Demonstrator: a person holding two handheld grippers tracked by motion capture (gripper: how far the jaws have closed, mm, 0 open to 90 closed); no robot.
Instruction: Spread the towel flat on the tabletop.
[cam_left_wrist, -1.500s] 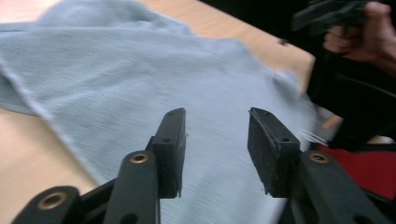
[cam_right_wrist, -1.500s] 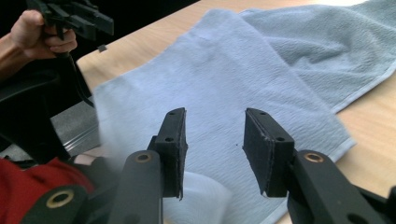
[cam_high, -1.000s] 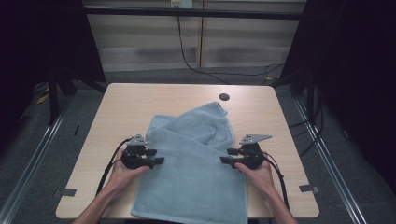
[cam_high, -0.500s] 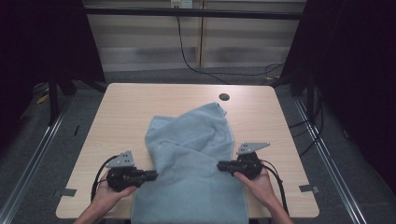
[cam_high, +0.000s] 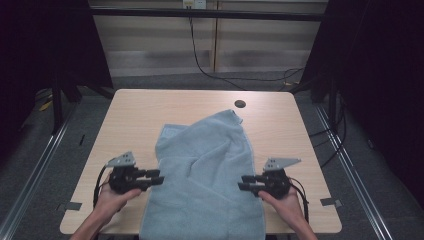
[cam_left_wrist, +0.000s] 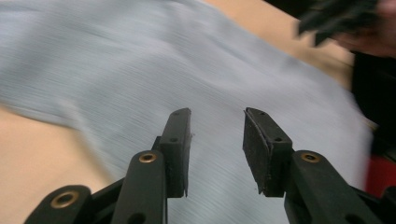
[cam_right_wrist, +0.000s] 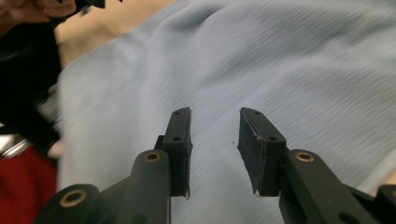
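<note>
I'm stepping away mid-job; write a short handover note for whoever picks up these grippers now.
Left gripper: open, holding nothing, jaws just reopened, at the towel's left edge.
Right gripper: open, holding nothing, jaws just reopened, at the right edge.
Blue towel: on the table, rumpled, near end hanging over the front edge.
Done: both edges let go.
Left: probably smoothing or folding.

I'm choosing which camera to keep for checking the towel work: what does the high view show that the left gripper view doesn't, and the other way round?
High view alone: the whole wooden table, the dark round hole near its far edge, the towel's folded far corner, and both hands at its near side edges. Left gripper view alone: a close look between the left gripper jaws, which have just been opening, parted with nothing between them, above the cloth. Both: the light blue towel and the right gripper, blurred in the left gripper view.
</note>
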